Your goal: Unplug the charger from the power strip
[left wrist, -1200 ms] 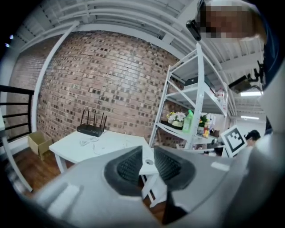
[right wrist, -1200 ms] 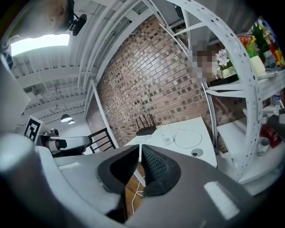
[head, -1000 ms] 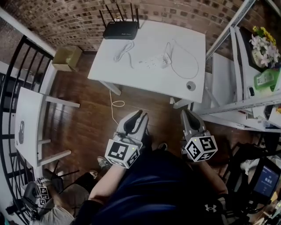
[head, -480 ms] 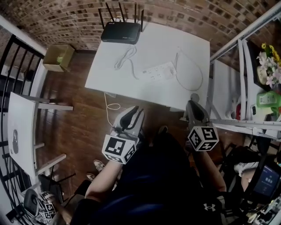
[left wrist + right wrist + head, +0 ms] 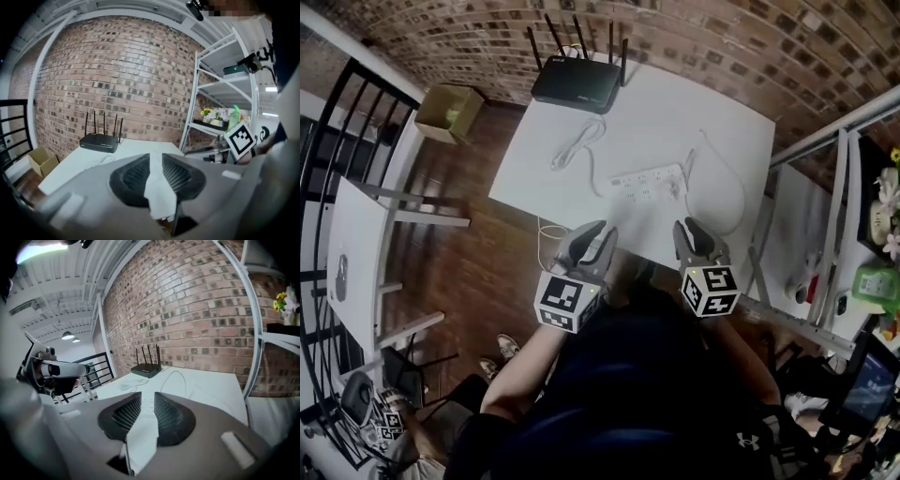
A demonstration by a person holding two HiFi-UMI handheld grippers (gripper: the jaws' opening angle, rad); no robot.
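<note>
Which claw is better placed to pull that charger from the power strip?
Probably the right claw: it is nearer the charger at the power strip's right end, and its empty jaws have just been opening. The left claw is farther off.

On the bench (image 5: 675,112) ahead of you, the power strip (image 5: 649,181) lies mid-bench with the charger (image 5: 685,174) at its right end. The router (image 5: 579,86) sits at the far left corner, a coiled cable (image 5: 575,148) between it and the strip.
</note>
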